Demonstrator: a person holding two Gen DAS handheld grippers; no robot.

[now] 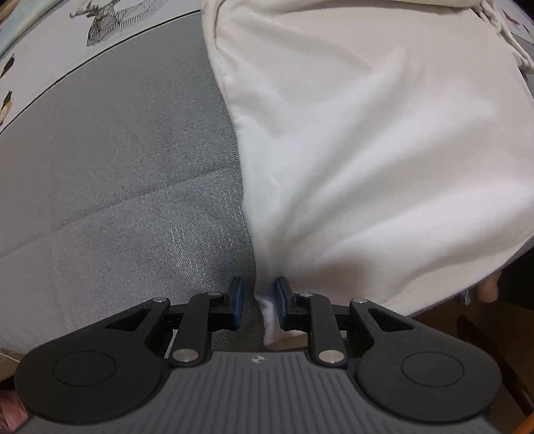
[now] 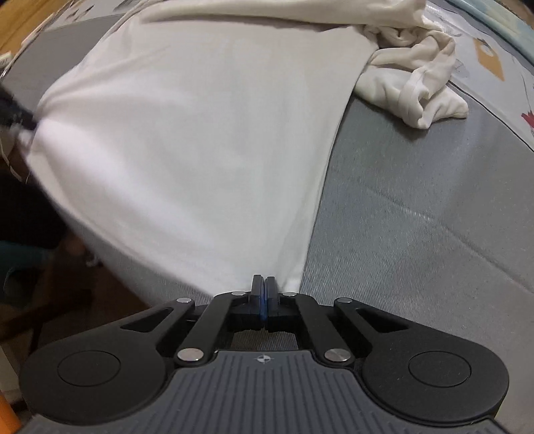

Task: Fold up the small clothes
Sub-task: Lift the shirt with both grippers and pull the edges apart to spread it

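Note:
A white garment (image 1: 367, 150) lies spread on a grey padded surface (image 1: 116, 167). My left gripper (image 1: 259, 297) points down at its near corner. The jaws stand apart with that corner between them: the cloth lies against the right pad, and a gap shows at the left pad (image 1: 237, 300). In the right wrist view the same garment (image 2: 200, 150) narrows down to my right gripper (image 2: 263, 283). This gripper is shut, its blue pads together at the garment's bottom hem. The pinched spot is hidden behind the fingertips. The left gripper shows as a dark blur at the garment's far left corner (image 2: 20, 117).
Crumpled white cloth (image 2: 417, 90) is bunched at the garment's upper right. A patterned sheet (image 1: 100, 30) borders the grey surface (image 2: 417, 217) on the far side. The surface's near edge drops to a dark floor area (image 2: 50, 267).

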